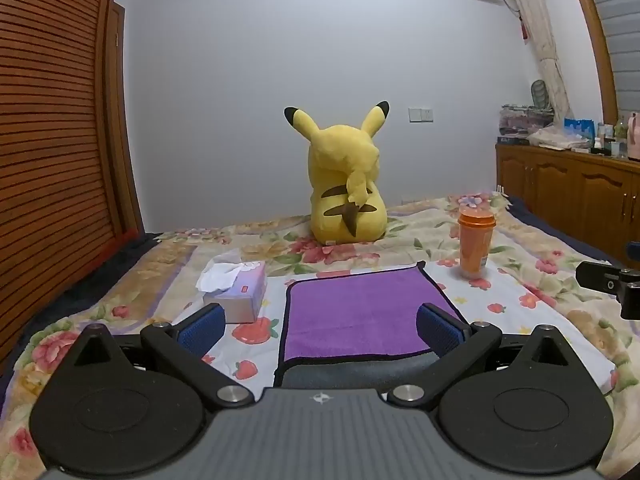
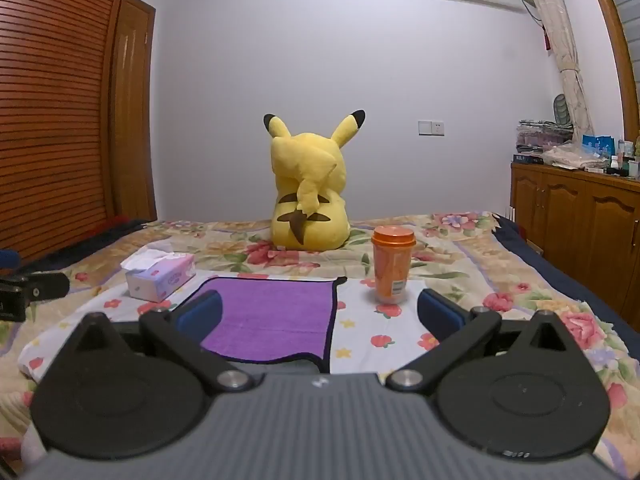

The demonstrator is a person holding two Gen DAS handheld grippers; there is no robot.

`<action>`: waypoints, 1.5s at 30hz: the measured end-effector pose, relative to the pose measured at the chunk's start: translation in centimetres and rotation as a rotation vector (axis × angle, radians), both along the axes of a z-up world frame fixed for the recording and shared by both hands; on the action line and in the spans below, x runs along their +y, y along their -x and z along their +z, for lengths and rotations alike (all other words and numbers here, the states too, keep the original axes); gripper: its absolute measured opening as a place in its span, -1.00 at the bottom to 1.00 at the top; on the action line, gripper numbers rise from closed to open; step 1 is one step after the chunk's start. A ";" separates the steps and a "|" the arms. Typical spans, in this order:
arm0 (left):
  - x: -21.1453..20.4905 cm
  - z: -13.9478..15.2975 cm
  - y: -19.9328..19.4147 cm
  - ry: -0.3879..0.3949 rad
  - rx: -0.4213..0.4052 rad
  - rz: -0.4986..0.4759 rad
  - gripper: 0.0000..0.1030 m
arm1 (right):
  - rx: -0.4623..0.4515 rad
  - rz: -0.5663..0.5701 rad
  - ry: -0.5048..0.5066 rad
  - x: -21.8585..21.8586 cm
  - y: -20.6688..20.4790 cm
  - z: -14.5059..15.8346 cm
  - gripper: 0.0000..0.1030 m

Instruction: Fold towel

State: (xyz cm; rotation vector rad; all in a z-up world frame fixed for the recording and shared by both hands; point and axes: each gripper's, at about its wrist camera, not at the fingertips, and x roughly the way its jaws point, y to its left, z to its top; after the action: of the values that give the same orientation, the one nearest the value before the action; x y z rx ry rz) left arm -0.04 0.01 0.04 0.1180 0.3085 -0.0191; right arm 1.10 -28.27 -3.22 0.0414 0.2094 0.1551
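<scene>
A purple towel (image 1: 356, 312) with a dark hem lies on the flowered bedsheet; its near part shows a grey underside (image 1: 352, 372) folded beneath the purple layer. It also shows in the right wrist view (image 2: 272, 316). My left gripper (image 1: 320, 326) is open and empty, its blue pads (image 1: 202, 326) spread wide above the towel's near edge. My right gripper (image 2: 320, 314) is open and empty, above the towel's near right corner. Each gripper shows at the edge of the other's view: the right one (image 1: 612, 284) and the left one (image 2: 24, 292).
A tissue box (image 1: 236, 290) sits left of the towel, an orange cup (image 1: 474, 246) to its right, and a yellow plush toy (image 1: 346, 184) behind. A wooden wardrobe (image 1: 52, 140) stands left, a cabinet (image 1: 572, 192) right. The bedsheet (image 1: 520, 308) extends around the towel.
</scene>
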 end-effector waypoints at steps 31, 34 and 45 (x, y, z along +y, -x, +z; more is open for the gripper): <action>0.1 0.4 0.4 -0.001 -0.014 -0.003 1.00 | -0.001 0.000 -0.002 -0.1 0.0 0.0 1.00; 0.1 0.4 0.4 -0.001 -0.014 -0.003 1.00 | -0.001 0.000 -0.003 -0.1 0.0 0.0 1.00; 0.1 0.3 0.4 -0.003 -0.015 -0.003 1.00 | 0.000 0.000 -0.002 -0.2 -0.1 0.0 1.00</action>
State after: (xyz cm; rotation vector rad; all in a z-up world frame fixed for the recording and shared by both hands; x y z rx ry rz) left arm -0.42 0.07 0.35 0.1210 0.2939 -0.0207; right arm 1.17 -28.43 -3.21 0.0438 0.2087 0.1555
